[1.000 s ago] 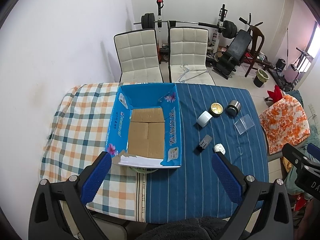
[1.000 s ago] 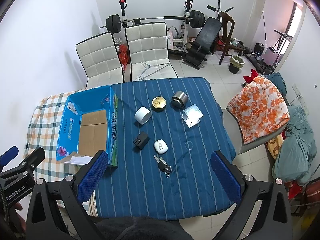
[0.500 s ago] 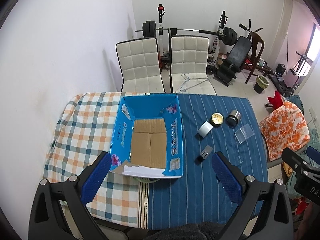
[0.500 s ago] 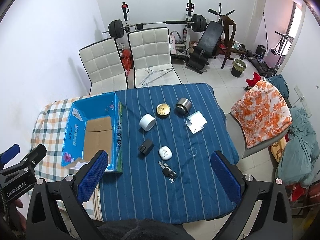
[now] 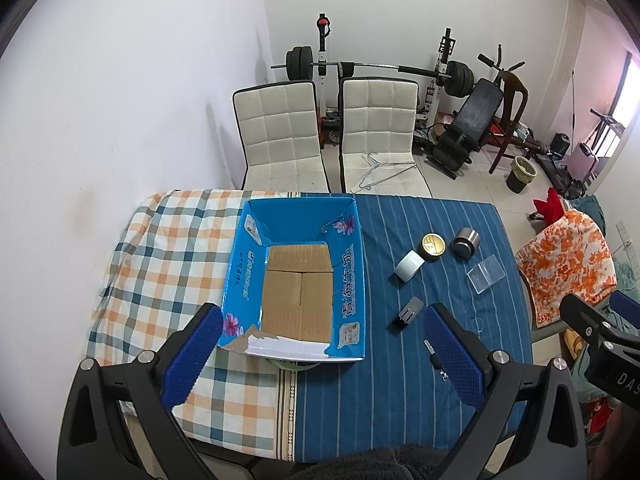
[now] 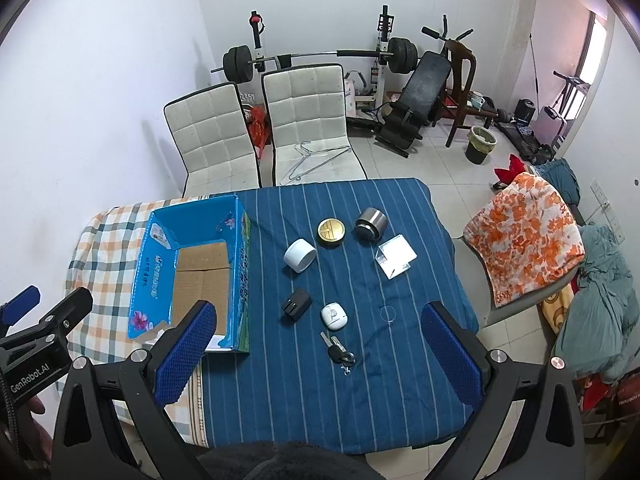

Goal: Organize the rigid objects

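An open blue cardboard box (image 5: 298,280) (image 6: 192,264) lies on the table, empty. Right of it on the blue striped cloth lie a white cylinder (image 6: 300,255) (image 5: 409,265), a gold-lidded tin (image 6: 331,232) (image 5: 433,245), a metal cup on its side (image 6: 371,225) (image 5: 465,242), a clear plastic case (image 6: 394,261) (image 5: 485,278), a black charger (image 6: 296,304) (image 5: 409,312), a white earbud case (image 6: 333,315) and keys (image 6: 340,352). My left gripper (image 5: 320,356) hangs open high above the box's near edge. My right gripper (image 6: 316,356) hangs open high above the keys. Both hold nothing.
The table (image 6: 360,400) has a checked cloth on the left and a blue striped one on the right. Two white chairs (image 6: 260,132) stand behind it, one with a wire hanger. A chair draped in orange floral cloth (image 6: 528,232) stands at the right. Gym gear fills the back.
Both grippers have risen and pulled back, so the table looks smaller and farther. Nothing on the table has moved; both stay open.
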Demonstrator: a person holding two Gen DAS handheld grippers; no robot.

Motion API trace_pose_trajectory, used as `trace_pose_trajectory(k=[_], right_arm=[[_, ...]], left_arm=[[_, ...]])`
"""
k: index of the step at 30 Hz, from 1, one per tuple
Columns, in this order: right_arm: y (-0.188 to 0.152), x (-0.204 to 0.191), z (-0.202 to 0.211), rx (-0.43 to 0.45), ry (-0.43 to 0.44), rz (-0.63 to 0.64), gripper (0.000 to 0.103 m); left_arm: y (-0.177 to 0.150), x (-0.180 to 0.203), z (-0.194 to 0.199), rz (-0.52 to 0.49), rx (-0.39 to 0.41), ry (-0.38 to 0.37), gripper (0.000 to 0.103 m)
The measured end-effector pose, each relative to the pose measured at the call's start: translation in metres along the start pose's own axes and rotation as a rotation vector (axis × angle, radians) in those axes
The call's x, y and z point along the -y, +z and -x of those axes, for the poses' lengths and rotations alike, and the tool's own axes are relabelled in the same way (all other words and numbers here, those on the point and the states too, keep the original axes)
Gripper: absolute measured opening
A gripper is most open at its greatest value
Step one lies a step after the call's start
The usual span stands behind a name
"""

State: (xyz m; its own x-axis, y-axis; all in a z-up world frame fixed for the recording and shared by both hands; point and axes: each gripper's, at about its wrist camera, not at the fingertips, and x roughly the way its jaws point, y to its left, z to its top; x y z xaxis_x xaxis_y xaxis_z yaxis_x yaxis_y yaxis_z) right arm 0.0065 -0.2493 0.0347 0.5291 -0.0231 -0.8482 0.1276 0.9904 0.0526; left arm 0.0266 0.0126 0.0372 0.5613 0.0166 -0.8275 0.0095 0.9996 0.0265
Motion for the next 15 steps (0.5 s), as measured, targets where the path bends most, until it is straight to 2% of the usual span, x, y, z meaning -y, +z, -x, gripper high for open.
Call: trace_pose_trajectory(k=[15], right_arm=[[-0.0009,-0.0027,-0.0026,-0.002,-0.004,0.018,0.103]], left_arm=[[0.0009,-0.006,-0.0011,-0.001,-0.008,0.001,0.103]])
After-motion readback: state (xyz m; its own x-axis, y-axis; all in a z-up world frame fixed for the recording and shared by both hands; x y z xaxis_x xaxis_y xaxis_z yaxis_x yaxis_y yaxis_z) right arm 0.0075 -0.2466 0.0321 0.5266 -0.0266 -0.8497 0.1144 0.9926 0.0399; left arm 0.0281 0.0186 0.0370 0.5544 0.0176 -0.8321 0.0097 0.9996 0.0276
